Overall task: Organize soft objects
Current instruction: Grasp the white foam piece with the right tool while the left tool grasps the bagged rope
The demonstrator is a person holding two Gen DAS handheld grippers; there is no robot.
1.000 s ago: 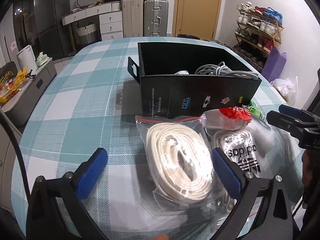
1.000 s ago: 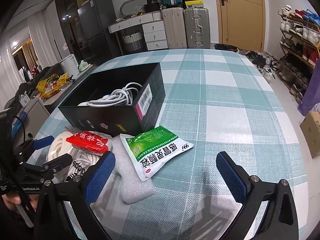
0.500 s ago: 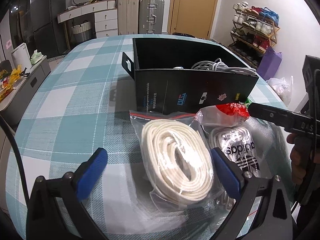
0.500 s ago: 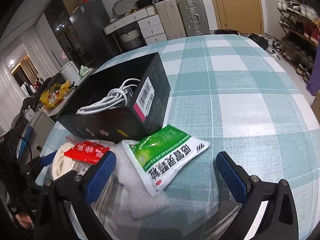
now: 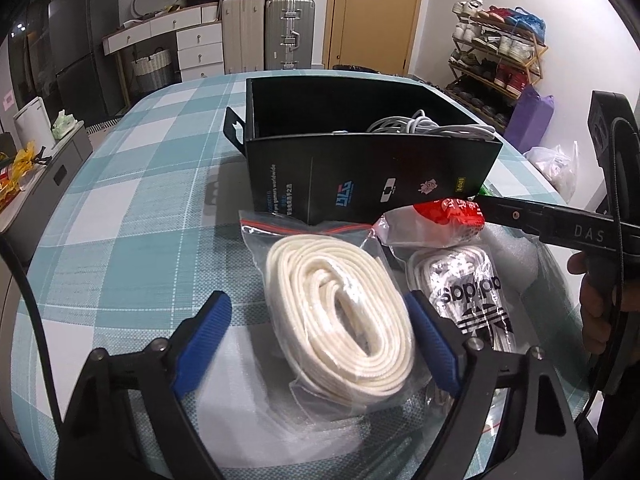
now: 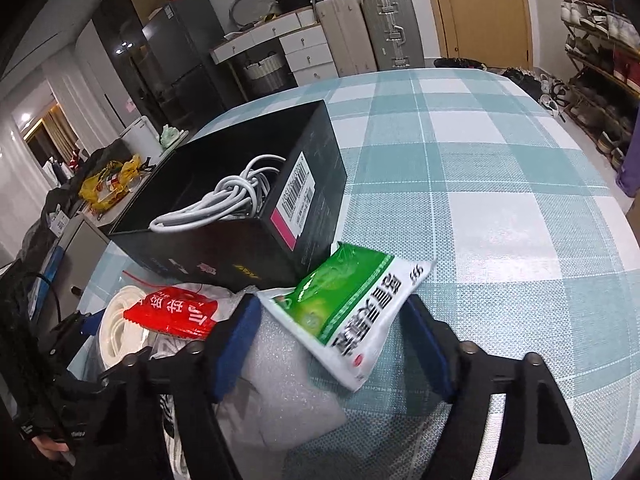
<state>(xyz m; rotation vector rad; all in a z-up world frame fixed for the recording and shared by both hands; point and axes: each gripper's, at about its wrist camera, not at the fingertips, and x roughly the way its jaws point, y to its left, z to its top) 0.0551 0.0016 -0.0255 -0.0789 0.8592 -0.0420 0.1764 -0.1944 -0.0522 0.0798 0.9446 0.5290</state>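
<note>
A clear bag of coiled white rope (image 5: 340, 312) lies on the checked table between the open fingers of my left gripper (image 5: 320, 344). Beside it lie an adidas bag (image 5: 472, 296) and a red packet (image 5: 444, 216). My right gripper (image 6: 332, 348) is open around a green and white packet (image 6: 352, 308) that lies partly on bubble wrap (image 6: 280, 392). The red packet (image 6: 176, 312) and the rope bag (image 6: 120, 328) show to its left. The black box (image 5: 360, 168) behind them holds a white cable (image 6: 224, 200).
The black box (image 6: 256, 216) stands just behind the pile. The right gripper's body (image 5: 560, 228) reaches in from the right in the left wrist view. Suitcases (image 5: 288, 32), drawers and a shoe rack (image 5: 496, 56) stand beyond the table.
Both grippers have moved forward and down. The left now straddles the rope bag. The right now straddles the green and white packet.
</note>
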